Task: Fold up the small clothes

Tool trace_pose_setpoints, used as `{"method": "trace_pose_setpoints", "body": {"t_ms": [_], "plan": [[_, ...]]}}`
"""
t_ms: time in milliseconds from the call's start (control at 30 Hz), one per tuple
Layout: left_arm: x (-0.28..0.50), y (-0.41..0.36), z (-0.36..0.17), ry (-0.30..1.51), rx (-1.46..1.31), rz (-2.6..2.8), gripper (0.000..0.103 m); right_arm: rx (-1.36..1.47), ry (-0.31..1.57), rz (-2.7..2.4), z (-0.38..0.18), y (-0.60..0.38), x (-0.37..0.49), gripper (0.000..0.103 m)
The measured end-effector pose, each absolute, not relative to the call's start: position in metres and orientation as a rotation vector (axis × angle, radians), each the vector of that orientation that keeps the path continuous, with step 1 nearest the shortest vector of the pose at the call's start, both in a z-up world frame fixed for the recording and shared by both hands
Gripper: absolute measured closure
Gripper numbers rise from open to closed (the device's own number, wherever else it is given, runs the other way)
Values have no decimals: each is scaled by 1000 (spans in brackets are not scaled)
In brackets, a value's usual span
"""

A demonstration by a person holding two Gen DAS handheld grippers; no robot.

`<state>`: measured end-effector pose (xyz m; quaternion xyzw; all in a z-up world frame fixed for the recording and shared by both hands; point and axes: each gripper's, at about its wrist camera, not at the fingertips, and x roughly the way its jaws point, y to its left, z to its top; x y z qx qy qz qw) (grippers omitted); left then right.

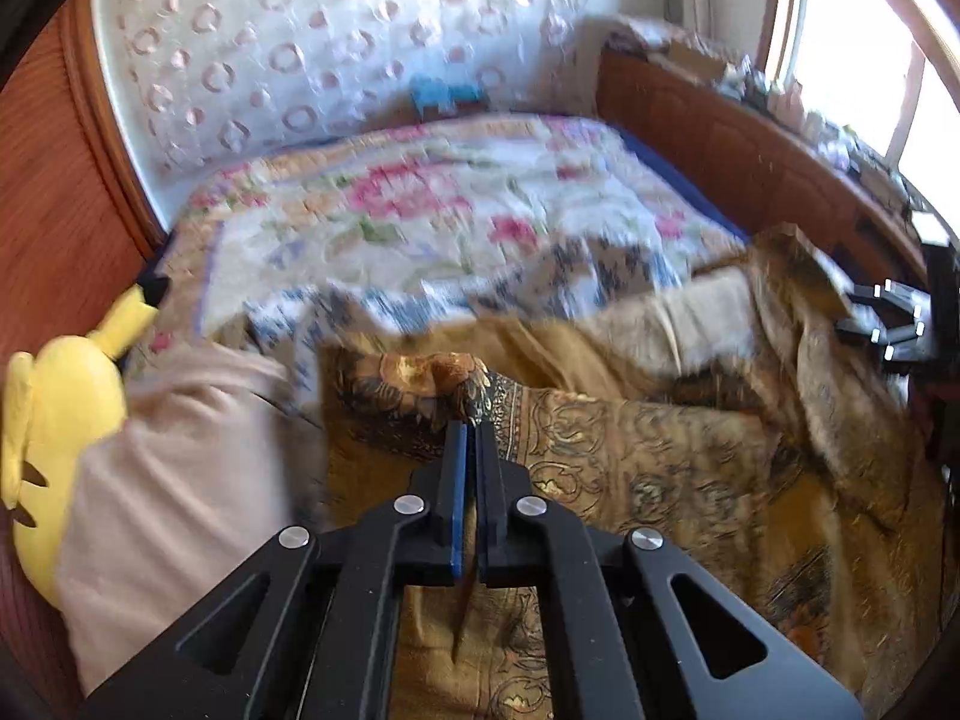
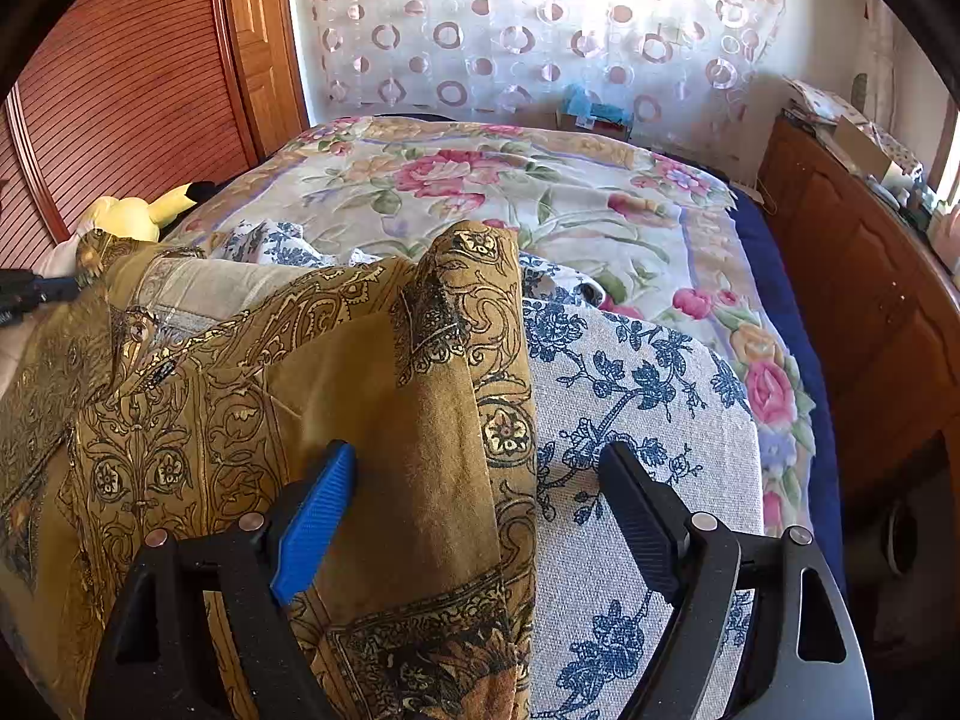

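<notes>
A mustard-gold patterned garment (image 1: 660, 468) lies across the bed. My left gripper (image 1: 472, 426) is shut on a bunched fold of it, and cloth shows between the closed pads. In the right wrist view the same garment (image 2: 384, 396) drapes in a raised fold between my open fingers. My right gripper (image 2: 480, 456) is open, with the blue pad (image 2: 312, 528) to the left of the fold and the black finger (image 2: 642, 516) over the blue-flowered white cloth (image 2: 636, 396). The right gripper also shows at the right edge of the left wrist view (image 1: 894, 324). The left wrist view is blurred.
A floral bedspread (image 2: 540, 192) covers the bed. A yellow plush toy (image 1: 54, 420) and a beige pillow (image 1: 180, 480) lie at the left. A wooden headboard shelf (image 2: 864, 252) with clutter runs along the right. A circle-patterned curtain (image 2: 528, 30) hangs behind.
</notes>
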<state>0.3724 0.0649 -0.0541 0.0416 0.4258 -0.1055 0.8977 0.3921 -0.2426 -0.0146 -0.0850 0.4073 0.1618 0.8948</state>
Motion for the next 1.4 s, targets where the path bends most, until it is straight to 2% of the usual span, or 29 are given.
{"method": "trace_pose_setpoints", "body": {"t_ms": [167, 533, 567, 633, 733, 833, 967, 1000, 1033, 1067, 1200, 1300, 1400], "plan": [[375, 87, -33, 841, 75, -166, 100, -176, 844, 336, -15, -243, 392, 18], [386, 98, -59, 916, 34, -129, 99, -176, 844, 336, -15, -242, 393, 18], [389, 98, -62, 938, 19, -140, 97, -176, 845, 336, -15, -242, 393, 18], [391, 96, -66, 952, 13, -143, 82, -176, 845, 337, -15, -242, 393, 18], [395, 93, -73, 975, 32, -139, 75, -177, 845, 339, -15, -242, 392, 18], [400, 89, -82, 1006, 52, -140, 75, -185, 851, 346, -14, -242, 393, 18], [402, 90, -90, 1009, 90, -116, 75, -218, 854, 333, -8, -241, 399, 18], [401, 90, -89, 995, 97, -111, 77, -224, 847, 330, -5, -240, 400, 18], [399, 90, -88, 984, 101, -112, 90, -227, 839, 333, -2, -240, 402, 18], [398, 90, -86, 976, 99, -122, 96, -223, 836, 343, 1, -238, 404, 18], [390, 91, -75, 938, 87, -131, 99, -249, 846, 359, 2, -229, 417, 19], [384, 96, -63, 903, 67, -137, 100, -261, 868, 350, -3, -229, 429, 28], [377, 104, -48, 860, 40, -132, 100, -236, 888, 378, -4, -236, 436, 51]]}}
